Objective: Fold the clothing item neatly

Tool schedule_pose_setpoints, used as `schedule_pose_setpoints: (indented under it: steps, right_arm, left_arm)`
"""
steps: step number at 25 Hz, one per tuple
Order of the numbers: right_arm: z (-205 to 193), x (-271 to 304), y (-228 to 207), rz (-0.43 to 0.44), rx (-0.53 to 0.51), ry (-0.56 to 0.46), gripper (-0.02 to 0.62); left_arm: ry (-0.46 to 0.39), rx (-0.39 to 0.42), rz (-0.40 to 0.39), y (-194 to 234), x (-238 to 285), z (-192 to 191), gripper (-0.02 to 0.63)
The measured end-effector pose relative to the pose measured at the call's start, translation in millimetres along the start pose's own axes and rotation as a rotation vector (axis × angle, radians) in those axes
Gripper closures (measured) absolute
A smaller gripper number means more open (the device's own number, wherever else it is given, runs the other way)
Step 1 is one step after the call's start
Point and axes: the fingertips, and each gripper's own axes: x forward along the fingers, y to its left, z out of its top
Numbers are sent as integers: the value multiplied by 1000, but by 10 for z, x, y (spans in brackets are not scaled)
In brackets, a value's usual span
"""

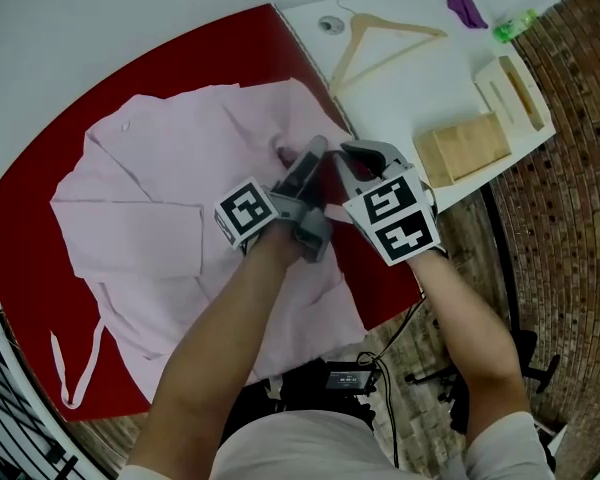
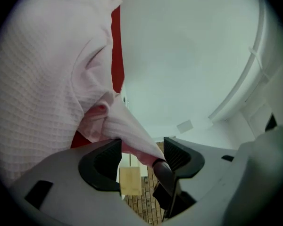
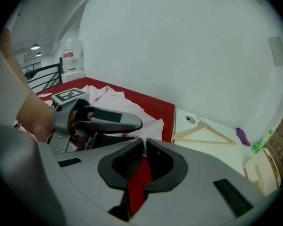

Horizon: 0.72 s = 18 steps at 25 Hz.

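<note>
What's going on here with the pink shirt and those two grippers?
A person holding a gripper in each hand is working on a pink garment spread over a red cloth. The right gripper is shut on a pinch of the fabric, pulling it up into a peak. The left gripper has its jaws open around that same fold without pressing it. The garment is not yet folded. A wooden hanger lies aside.

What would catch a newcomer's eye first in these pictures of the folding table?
The pink waffle-weave garment spread over the red tablecloth dominates the middle. At its right edge the right gripper pinches a fold, drawn between the open jaws of the left gripper. A pale wooden hanger lies on the white table beyond.
</note>
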Motion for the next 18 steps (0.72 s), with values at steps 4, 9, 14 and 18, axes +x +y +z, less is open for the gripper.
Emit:
schedule_pose_setpoints:
  steps: [4, 9, 14, 18]
  right_arm:
    - [4, -52, 64, 11, 3, -13, 563]
    - [-54, -151, 108, -1, -2, -23, 563]
    - [-50, -194, 189, 3, 7, -37, 563]
    - [40, -203, 301, 11, 10, -63, 563]
  left_arm:
    - [-30, 56, 44, -3, -43, 168, 350]
    - [36, 154, 19, -214, -46, 210, 432]
    - [77, 256, -1, -373, -91, 275, 583]
    - [119, 343, -27, -576, -155, 313, 586]
